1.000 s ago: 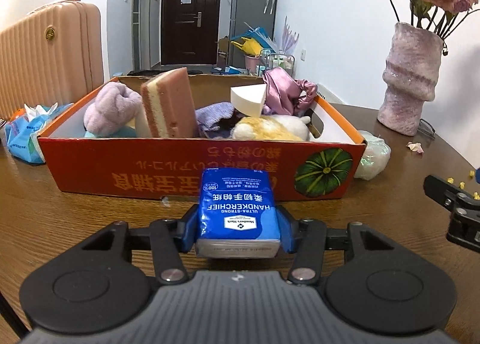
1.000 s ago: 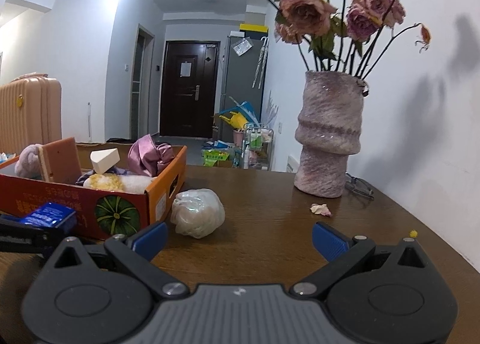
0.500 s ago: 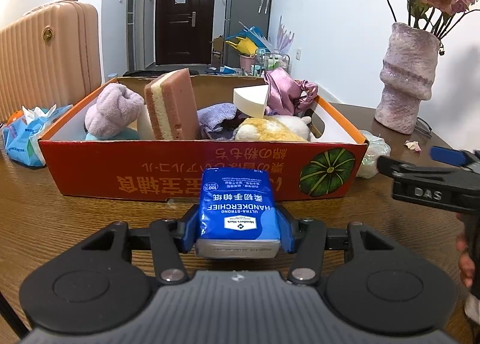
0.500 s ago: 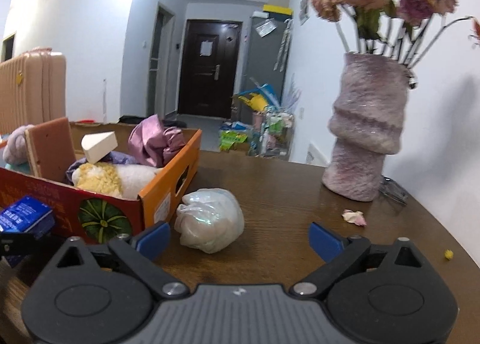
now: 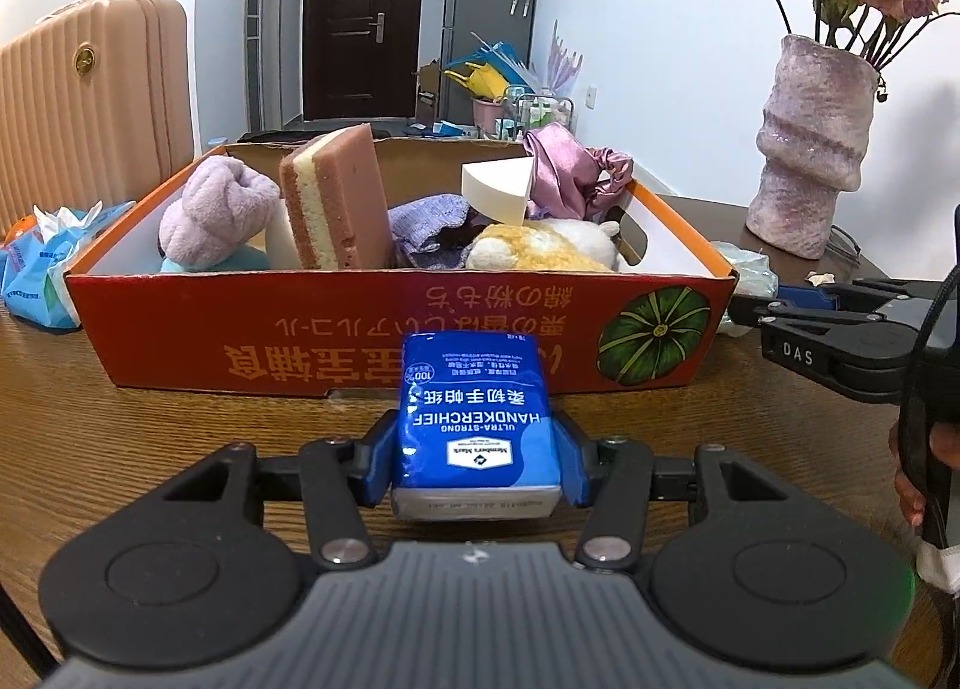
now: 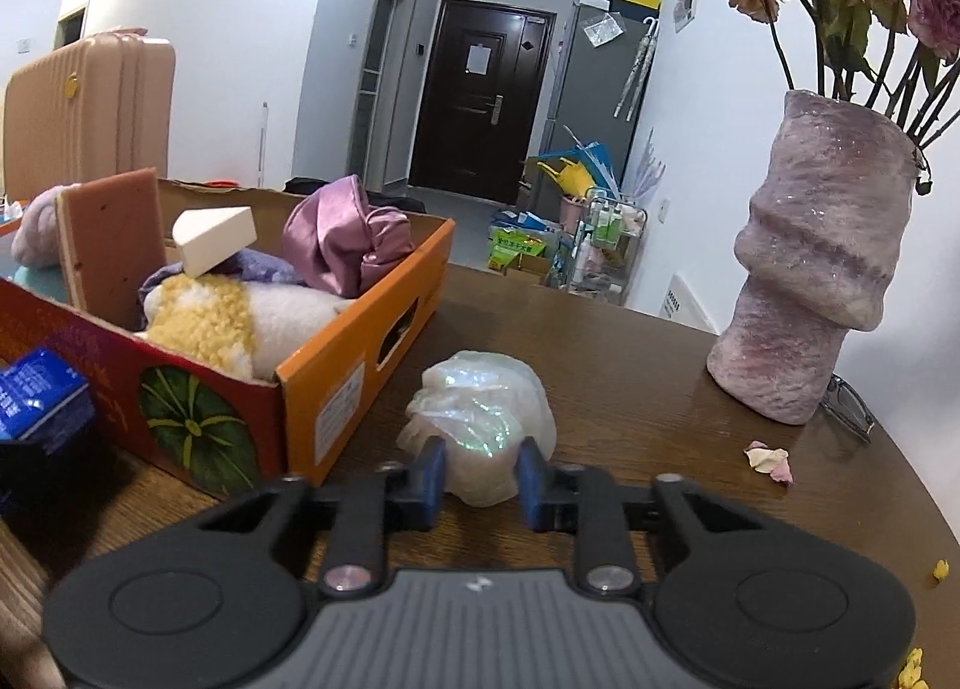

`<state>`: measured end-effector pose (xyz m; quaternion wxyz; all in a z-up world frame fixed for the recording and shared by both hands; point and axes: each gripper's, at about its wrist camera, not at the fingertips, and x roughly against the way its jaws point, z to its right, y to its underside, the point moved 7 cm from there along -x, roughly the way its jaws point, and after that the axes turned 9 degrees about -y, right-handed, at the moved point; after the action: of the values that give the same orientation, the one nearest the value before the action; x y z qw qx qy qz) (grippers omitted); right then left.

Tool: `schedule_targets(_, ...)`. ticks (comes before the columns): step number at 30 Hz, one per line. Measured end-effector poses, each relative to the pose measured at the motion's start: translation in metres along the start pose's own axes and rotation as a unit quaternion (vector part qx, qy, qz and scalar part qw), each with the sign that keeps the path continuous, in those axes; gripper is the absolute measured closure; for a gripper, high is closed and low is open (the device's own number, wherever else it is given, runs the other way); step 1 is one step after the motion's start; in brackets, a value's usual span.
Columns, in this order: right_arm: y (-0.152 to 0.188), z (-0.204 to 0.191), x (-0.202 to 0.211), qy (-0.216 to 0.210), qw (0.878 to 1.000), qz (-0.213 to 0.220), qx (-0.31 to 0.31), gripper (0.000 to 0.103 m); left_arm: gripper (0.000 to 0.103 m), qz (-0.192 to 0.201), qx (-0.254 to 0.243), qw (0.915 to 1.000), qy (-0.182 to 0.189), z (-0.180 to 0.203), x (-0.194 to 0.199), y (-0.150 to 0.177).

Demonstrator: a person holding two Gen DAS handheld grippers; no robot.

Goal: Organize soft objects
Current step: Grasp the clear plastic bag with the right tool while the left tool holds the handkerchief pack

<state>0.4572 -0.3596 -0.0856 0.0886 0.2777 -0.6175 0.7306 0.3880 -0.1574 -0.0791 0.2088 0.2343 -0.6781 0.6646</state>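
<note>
My left gripper (image 5: 477, 449) is shut on a blue handkerchief pack (image 5: 477, 389), held just in front of the orange cardboard box (image 5: 360, 329). The box holds a pink sponge (image 5: 336, 203), a lilac plush (image 5: 210, 209), a white wedge, purple cloths and a yellow-white plush. Right of the box lies a crumpled iridescent white plastic bundle (image 6: 480, 407). My right gripper (image 6: 481, 473) has its jaws closing on the bundle's near end, and the blue pads (image 6: 432, 473) pinch it from both sides. The left wrist view shows that gripper (image 5: 744, 308) at the box's right corner.
A tall pink vase (image 6: 822, 281) with dried roses stands on the brown table at the right, with glasses (image 6: 852, 407) and petals (image 6: 768, 458) near it. A blue tissue bag (image 5: 42, 269) lies left of the box. A suitcase (image 5: 90, 101) stands behind.
My right gripper moved forward and left to the plastic bundle, and its wide-open jaws came together around it. The left gripper and its pack kept still.
</note>
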Motion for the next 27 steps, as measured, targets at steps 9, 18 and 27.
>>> schedule_targets(9, -0.001, -0.008, 0.010, 0.001, 0.999, 0.021, 0.026, 0.090, 0.050, 0.000, 0.000, 1.0000, 0.000, 0.000, 0.000, 0.000)
schedule_targets(18, -0.001, -0.009, 0.025, 0.021, 0.999, 0.041, 0.025, 0.091, 0.050, 0.005, -0.002, 1.0000, -0.004, 0.001, 0.000, 0.000)
schedule_targets(27, 0.006, -0.007, 0.044, 0.039, 0.998, 0.054, 0.010, 0.091, 0.050, 0.017, -0.004, 0.9998, -0.007, -0.001, 0.006, 0.002)
